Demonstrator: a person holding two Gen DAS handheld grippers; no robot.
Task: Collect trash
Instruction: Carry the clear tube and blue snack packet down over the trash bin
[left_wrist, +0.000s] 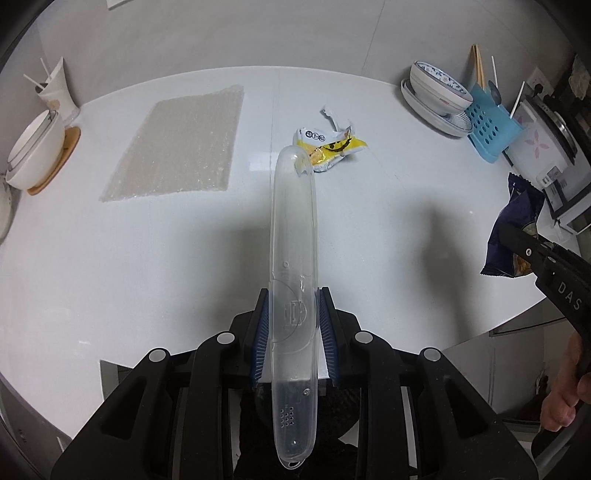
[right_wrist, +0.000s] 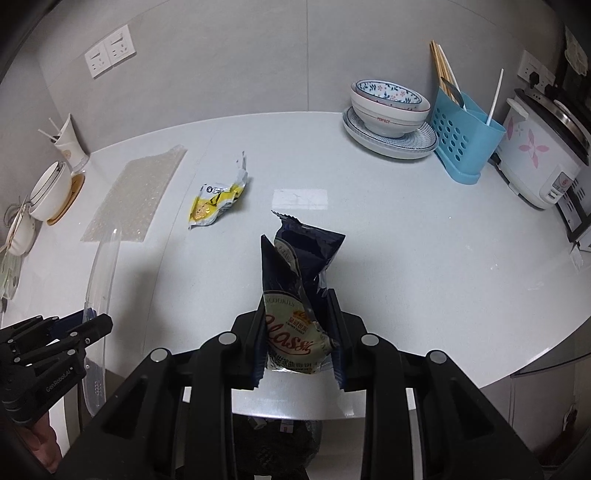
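Note:
My left gripper (left_wrist: 294, 325) is shut on a long clear plastic case (left_wrist: 293, 236), which sticks out forward over the white counter and back under the jaws. The same case (right_wrist: 100, 273) and left gripper (right_wrist: 83, 328) show at the lower left of the right wrist view. My right gripper (right_wrist: 298, 332) is shut on a dark blue cookie wrapper (right_wrist: 299, 269), held upright above the counter; the wrapper (left_wrist: 511, 229) and right gripper (left_wrist: 517, 240) appear at the right edge of the left wrist view. A crumpled yellow wrapper (left_wrist: 328, 146) (right_wrist: 214, 203) lies on the counter beyond both.
A bubble-wrap sheet (left_wrist: 177, 144) lies on the white counter (left_wrist: 147, 258) at left. White bowls (left_wrist: 35, 147) and a cup (left_wrist: 57, 92) stand far left. Stacked bowl and plates (right_wrist: 389, 118), a blue utensil holder (right_wrist: 465, 136) and a rice cooker (right_wrist: 543, 147) line the back right. A dark bin (right_wrist: 277, 439) sits below the counter edge.

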